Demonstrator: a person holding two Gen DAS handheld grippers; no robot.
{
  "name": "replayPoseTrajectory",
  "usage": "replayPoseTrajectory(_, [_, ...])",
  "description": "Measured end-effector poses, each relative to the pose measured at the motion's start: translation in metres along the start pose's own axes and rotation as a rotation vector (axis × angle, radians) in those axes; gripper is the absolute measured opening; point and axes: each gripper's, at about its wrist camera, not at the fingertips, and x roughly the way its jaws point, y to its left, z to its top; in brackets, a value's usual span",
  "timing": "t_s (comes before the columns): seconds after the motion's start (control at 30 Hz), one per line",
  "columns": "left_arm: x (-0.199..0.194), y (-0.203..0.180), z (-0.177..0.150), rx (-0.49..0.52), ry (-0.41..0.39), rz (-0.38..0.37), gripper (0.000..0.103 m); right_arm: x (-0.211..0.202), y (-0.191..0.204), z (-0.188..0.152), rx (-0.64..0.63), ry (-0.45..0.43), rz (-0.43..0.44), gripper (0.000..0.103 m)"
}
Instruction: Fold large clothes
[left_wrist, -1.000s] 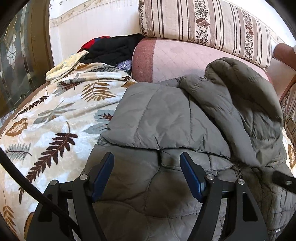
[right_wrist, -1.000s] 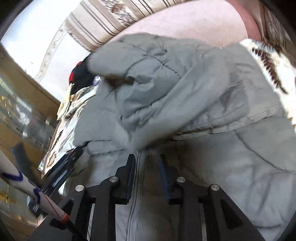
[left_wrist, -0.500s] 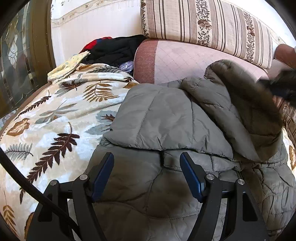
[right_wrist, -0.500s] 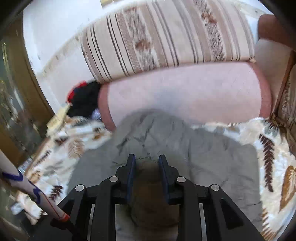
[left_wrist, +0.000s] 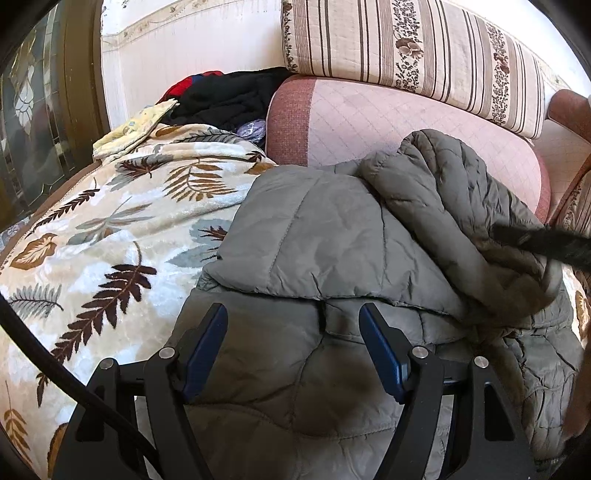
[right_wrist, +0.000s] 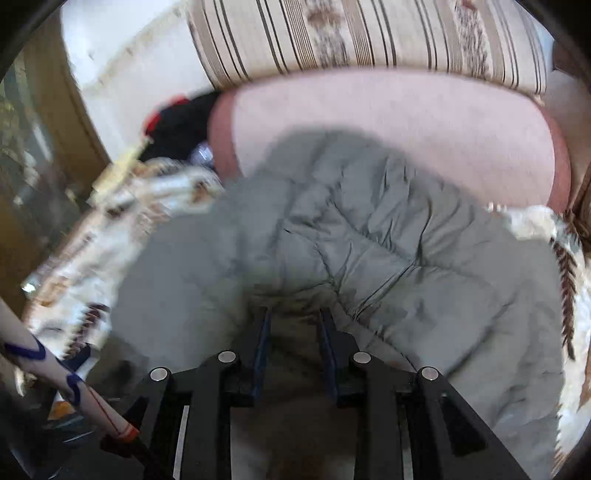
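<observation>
Jacket: a grey quilted garment, partly folded, lying on a leaf-patterned blanket in front of a pink sofa cushion. One folded panel lies flat across the body of the garment; a bulkier quilted section is raised on the right side.

Left gripper: jaws spread wide, positioned over the lower part of the jacket. Nothing is clamped between the blue pads.

Right gripper: jaws set narrow, with brownish jacket fabric pinched between them; the bunched grey quilting rises directly ahead of the fingertips. This view is motion-blurred. In the left wrist view, a dark blurred part of this gripper meets the raised section at the right edge.

A striped cushion sits above the pink one. Dark clothes are piled at the blanket's far end.
</observation>
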Motion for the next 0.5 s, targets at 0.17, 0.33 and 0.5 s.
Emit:
replayPoseTrajectory(0.17, [0.001,-0.002,-0.001,0.008,0.005,-0.005,0.073,-0.039,-0.042,0.008,0.035,-0.086,-0.072,0.031])
replayPoseTrajectory(0.33, [0.003,-0.002,-0.002,0.002,0.01,-0.007,0.073,-0.008,-0.085,-0.006,0.137,0.003,-0.114,0.032])
replayPoseTrajectory(0.5, [0.003,-0.002,-0.002,0.005,0.011,-0.006,0.073,0.001,-0.089,-0.022,0.159,0.037,-0.106,0.032])
